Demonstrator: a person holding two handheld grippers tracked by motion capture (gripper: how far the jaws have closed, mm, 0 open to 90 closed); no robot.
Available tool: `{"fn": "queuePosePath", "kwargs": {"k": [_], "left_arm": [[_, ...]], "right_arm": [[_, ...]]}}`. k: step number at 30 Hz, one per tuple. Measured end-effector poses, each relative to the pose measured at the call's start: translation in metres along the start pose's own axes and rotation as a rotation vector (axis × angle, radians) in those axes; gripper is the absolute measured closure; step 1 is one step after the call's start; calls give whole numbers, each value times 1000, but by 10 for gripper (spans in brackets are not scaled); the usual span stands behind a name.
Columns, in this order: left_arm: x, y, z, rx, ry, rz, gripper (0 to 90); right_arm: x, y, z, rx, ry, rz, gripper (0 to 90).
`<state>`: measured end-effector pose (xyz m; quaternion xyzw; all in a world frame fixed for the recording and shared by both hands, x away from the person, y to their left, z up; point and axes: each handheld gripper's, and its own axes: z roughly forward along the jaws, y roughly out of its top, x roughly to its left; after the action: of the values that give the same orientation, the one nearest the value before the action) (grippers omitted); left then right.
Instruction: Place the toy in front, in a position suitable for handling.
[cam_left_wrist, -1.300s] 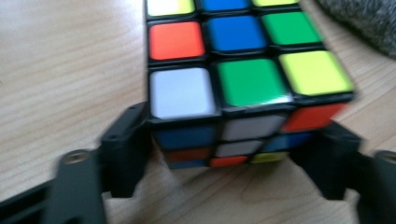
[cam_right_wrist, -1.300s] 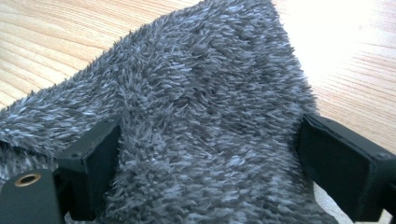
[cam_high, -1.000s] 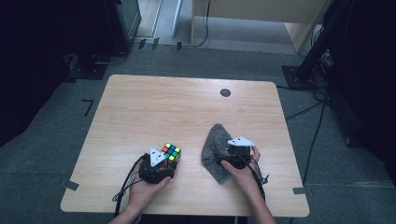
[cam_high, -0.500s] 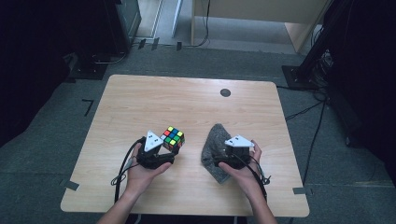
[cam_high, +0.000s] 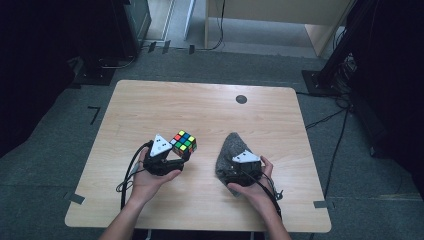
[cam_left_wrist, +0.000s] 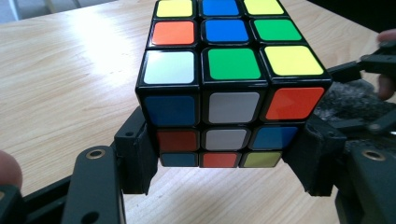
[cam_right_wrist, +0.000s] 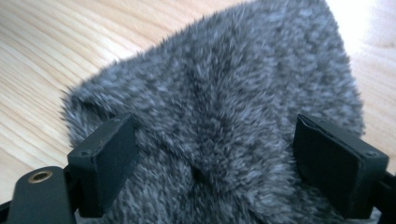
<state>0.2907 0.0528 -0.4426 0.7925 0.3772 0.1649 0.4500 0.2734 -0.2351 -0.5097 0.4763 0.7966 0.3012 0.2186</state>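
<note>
The high view is dim and soft, its corners sinking to near black around the lit counter (cam_high: 210, 115). The left gripper view is brighter and sharp on the Rubik's cube (cam_left_wrist: 224, 84), with pale glare across the wood at upper left. The right gripper view is slightly blurred on the grey fur cloth (cam_right_wrist: 219, 116), and white glare burns out its upper right corner

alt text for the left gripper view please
A scrambled puzzle cube is clamped between the left gripper's two black jaws, lifted above a light wooden table. At the right edge lies a grey furry cloth.
</note>
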Motion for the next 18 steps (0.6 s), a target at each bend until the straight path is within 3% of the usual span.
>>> {"fn": "queuePosePath", "kwargs": {"k": [5, 8, 9, 12, 16, 18], "left_arm": [[8, -7, -9, -10, -35, -26, 343], [10, -9, -11, -7, -33, -35, 343], [10, -9, -13, -8, -33, -37, 343], [9, -7, -15, -15, -41, -24, 344], [5, -7, -14, -10, -47, 2, 344], [3, -7, -13, -6, -48, 15, 344]], "right_arm": [[-4, -2, 3, 1, -15, 8, 192], [-7, -3, 2, 2, 8, 20, 256], [-9, -3, 1, -5, 2, 21, 370], [-9, -4, -2, -19, -29, 14, 603], [-10, -4, -4, -30, -34, -3, 699], [-12, -1, -11, -68, -33, 7, 725]]}}
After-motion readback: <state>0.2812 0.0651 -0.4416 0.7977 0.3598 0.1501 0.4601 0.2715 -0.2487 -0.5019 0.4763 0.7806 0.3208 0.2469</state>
